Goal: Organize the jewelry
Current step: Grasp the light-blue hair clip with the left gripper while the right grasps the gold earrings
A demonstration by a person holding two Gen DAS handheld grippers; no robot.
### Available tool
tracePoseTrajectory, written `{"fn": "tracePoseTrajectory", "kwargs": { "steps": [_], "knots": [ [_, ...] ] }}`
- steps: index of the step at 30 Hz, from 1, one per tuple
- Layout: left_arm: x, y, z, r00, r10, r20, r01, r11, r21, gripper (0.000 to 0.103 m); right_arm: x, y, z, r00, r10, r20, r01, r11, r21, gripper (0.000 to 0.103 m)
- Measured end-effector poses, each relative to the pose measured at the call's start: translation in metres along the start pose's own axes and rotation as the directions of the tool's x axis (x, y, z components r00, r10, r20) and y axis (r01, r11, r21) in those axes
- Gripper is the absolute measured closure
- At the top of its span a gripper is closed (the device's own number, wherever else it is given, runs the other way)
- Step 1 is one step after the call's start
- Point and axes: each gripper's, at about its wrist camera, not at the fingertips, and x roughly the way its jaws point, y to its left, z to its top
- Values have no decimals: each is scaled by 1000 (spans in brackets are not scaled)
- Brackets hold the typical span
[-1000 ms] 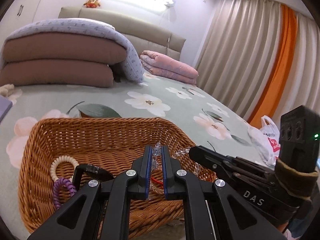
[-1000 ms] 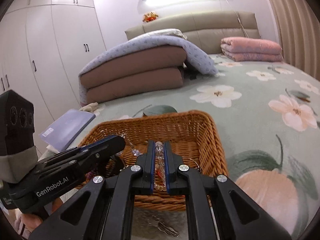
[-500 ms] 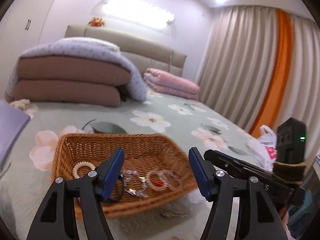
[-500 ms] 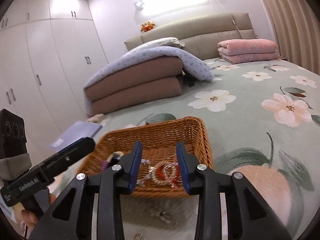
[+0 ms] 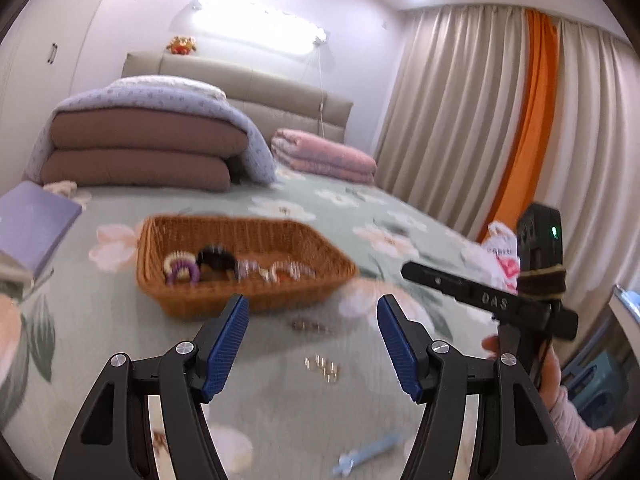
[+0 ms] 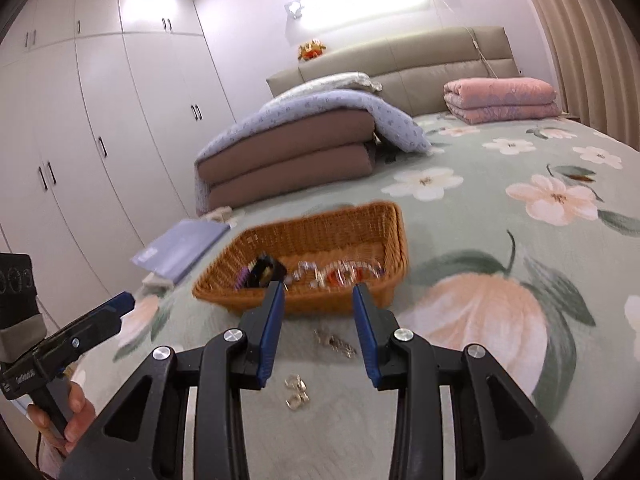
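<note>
A wicker basket (image 5: 248, 296) (image 6: 384, 236) sits on the floral bedspread and holds a white bead bracelet, a purple coil (image 5: 182, 272), a black band (image 5: 218, 258) and clear and red bead bracelets (image 5: 280, 272) (image 6: 340, 274). My left gripper (image 5: 312, 308) is open and empty, back from the basket's near wall. My right gripper (image 6: 318, 296) is open and empty, also short of the basket. On the bedspread near me lie a small metal chain piece (image 5: 312, 326) (image 6: 334, 344) and a cluster of small rings (image 5: 324, 366) (image 6: 296, 392). A pale blue clip (image 5: 368, 456) lies close to the left gripper.
Folded brown and lilac quilts (image 5: 136, 148) and a pink blanket (image 5: 324, 156) lie at the bed's head. A lilac book (image 5: 32, 220) (image 6: 180, 248) lies left of the basket. White wardrobes (image 6: 80, 140) stand left, curtains (image 5: 480, 120) right.
Both grippers held the clear bead bracelet over the basket, then opened and let it fall in. Both have since pulled back and up, away from the basket.
</note>
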Motion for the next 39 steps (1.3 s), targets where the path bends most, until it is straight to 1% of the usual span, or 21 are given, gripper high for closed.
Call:
{"fn": "tracePoseTrajectory", "kwargs": {
  "steps": [1, 5, 7, 9, 11, 12, 15, 18, 20, 21, 24, 26, 27, 28, 29, 31, 33, 34, 35, 38, 39],
  "knots": [
    [4, 1, -8, 1000, -7, -30, 7, 1000, 5, 35, 2, -1, -4, 1000, 0, -9, 0, 1000, 0, 65],
    [19, 2, -36, 991, -7, -130, 9, 1000, 20, 35, 18, -3, -23, 995, 1, -98, -1, 1000, -7, 65],
    [26, -2, -47, 984, -38, -175, 44, 999, 28, 35, 24, -1, -34, 990, 4, -139, -6, 1000, -17, 65],
    [37, -8, -55, 969, -77, -236, 90, 995, 43, 35, 31, 3, -41, 985, -3, -173, -2, 1000, -31, 65],
    [46, -14, -61, 956, -57, -287, 84, 993, 83, 35, 41, 8, -49, 977, 11, -213, -22, 999, -49, 65],
    [49, -18, -65, 948, -72, -310, 107, 989, 98, 35, 45, 11, -52, 973, 10, -230, -25, 998, -62, 65],
    [53, -24, -74, 924, -124, -362, 174, 979, 107, 35, 60, 22, -59, 956, 0, -294, -36, 992, -119, 65],
    [60, -31, -82, 908, -117, -401, 184, 974, 134, 35, 74, 28, -65, 939, -25, -343, -30, 988, -153, 65],
    [68, -33, -86, 897, -109, -427, 186, 972, 144, 35, 82, 28, -67, 928, -24, -371, -36, 987, -154, 65],
    [71, -34, -88, 894, -104, -436, 186, 971, 148, 36, 85, 27, -67, 927, -12, -376, -45, 989, -141, 65],
    [71, -34, -90, 892, -114, -437, 199, 968, 153, 37, 93, 25, -63, 922, 17, -386, -64, 992, -108, 65],
    [70, -36, -91, 890, -110, -443, 198, 968, 156, 42, 95, 26, -64, 920, 7, -392, -56, 992, -114, 68],
    [72, -36, -91, 889, -107, -446, 196, 968, 158, 43, 94, 28, -64, 921, 7, -388, -59, 991, -124, 76],
    [72, -36, -92, 888, -109, -446, 201, 966, 163, 46, 93, 30, -65, 920, 17, -391, -72, 989, -127, 91],
    [71, -36, -92, 887, -118, -447, 211, 964, 164, 52, 93, 31, -66, 919, 20, -393, -77, 989, -129, 91],
    [71, -37, -92, 884, -122, -452, 219, 961, 169, 58, 89, 32, -67, 923, 12, -384, -69, 989, -133, 91],
    [71, -37, -92, 883, -123, -453, 222, 960, 171, 60, 81, 29, -67, 931, 8, -365, -56, 991, -121, 91],
    [72, -37, -92, 882, -126, -455, 225, 959, 171, 65, 78, 27, -66, 934, 8, -358, -51, 992, -112, 91],
    [71, -37, -92, 881, -127, -455, 226, 959, 170, 72, 74, 22, -65, 938, 11, -348, -46, 995, -92, 91],
    [72, -36, -93, 882, -118, -456, 214, 963, 166, 85, 67, 4, -60, 942, 39, -333, -46, 999, -14, 91],
    [73, -36, -93, 883, -114, -456, 210, 964, 164, 87, 66, 0, -60, 941, 47, -334, -49, 999, 2, 91]
  ]
}}
